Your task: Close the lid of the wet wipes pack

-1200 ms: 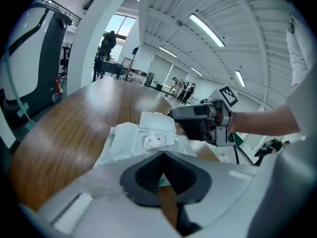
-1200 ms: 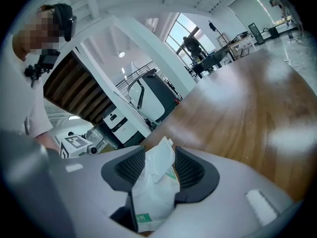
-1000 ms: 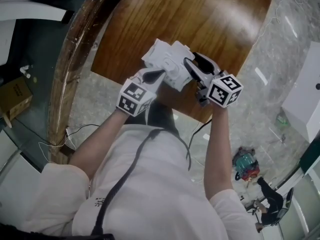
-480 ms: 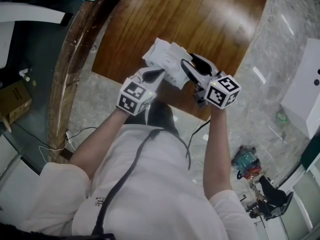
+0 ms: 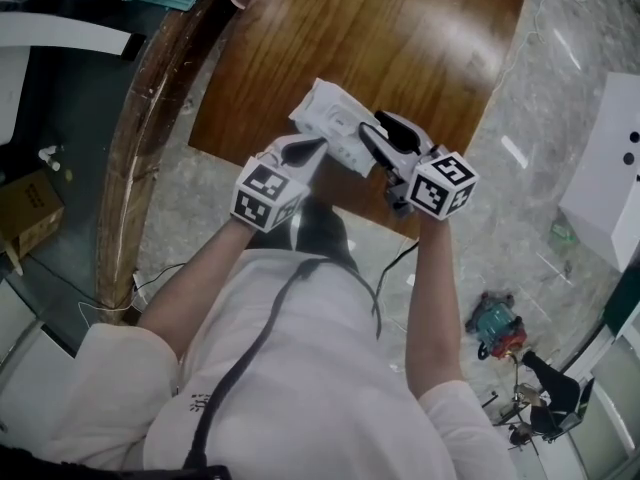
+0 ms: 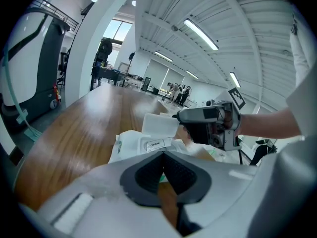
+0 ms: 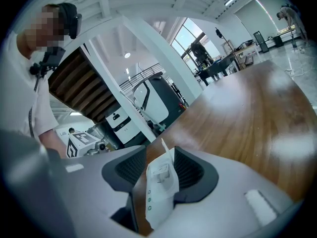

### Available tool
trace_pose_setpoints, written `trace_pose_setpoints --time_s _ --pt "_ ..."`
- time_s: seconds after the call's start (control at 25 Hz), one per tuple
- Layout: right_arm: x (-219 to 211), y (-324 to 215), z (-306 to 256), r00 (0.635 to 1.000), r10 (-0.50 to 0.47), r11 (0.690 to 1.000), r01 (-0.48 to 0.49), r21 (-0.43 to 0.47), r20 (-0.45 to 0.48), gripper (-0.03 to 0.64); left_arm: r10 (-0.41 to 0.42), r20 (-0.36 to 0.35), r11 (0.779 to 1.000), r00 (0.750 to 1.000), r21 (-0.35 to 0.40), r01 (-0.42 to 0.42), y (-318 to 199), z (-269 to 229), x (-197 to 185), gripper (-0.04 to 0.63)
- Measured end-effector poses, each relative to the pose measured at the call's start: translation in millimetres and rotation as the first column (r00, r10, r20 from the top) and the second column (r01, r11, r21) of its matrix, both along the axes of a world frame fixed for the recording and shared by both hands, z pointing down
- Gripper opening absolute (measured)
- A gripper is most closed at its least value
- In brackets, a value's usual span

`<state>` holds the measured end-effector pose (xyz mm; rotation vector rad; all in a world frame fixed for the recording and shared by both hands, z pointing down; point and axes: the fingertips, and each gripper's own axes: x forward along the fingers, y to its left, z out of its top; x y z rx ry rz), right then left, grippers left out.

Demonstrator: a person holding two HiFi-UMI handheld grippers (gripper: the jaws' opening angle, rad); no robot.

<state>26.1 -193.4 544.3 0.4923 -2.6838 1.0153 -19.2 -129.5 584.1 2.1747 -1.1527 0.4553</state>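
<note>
The white wet wipes pack [image 5: 335, 123] hangs over the near edge of the wooden table [image 5: 400, 38], between my two grippers. My left gripper [image 5: 312, 150] is shut on its near end. In the left gripper view the jaws [image 6: 162, 170] pinch the pack [image 6: 131, 143], and beyond its "OPEN" label the lid [image 6: 161, 124] stands raised. My right gripper [image 5: 378, 133] straddles the pack's right end. In the right gripper view the pack [image 7: 161, 190] stands edge-on between the wide-set jaws [image 7: 162, 175], with the thin lid [image 7: 167, 152] sticking up. A sliver of gap shows by the left pad.
The table's near edge runs just under the grippers, with grey stone floor below. A white cabinet [image 5: 610, 168] stands at the right and a cardboard box [image 5: 30, 203] at the left. Cables [image 5: 150, 268] and a red-and-teal object [image 5: 495, 328] lie on the floor.
My right gripper has shifted a little along the pack's right end. The pack now looks narrower and more tilted. The left gripper keeps its hold in place.
</note>
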Motion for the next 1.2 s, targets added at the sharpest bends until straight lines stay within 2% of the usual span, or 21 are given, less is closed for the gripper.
trace_pose_setpoints --time_s 0.6,0.96,1.2 --pt "-12.5 28.4 2.9 0.997 -0.031 0.999 0.031 0.009 -0.069 0.176 0.015 0.002 0.998 1.0 0.053 -0.015 12.0 -23.3 -15.5 0.006" --pt "-27.1 42.6 11.5 0.982 -0.085 0.995 0.091 0.028 -0.167 0.177 -0.001 0.0 0.997 1.0 0.077 0.001 16.9 -38.9 -30.6 0.006" --pt "-39.3 48.3 22.8 0.96 -0.117 0.99 0.133 0.046 -0.255 0.178 -0.013 0.004 0.995 1.0 0.096 0.012 18.6 -46.9 -44.5 0.006"
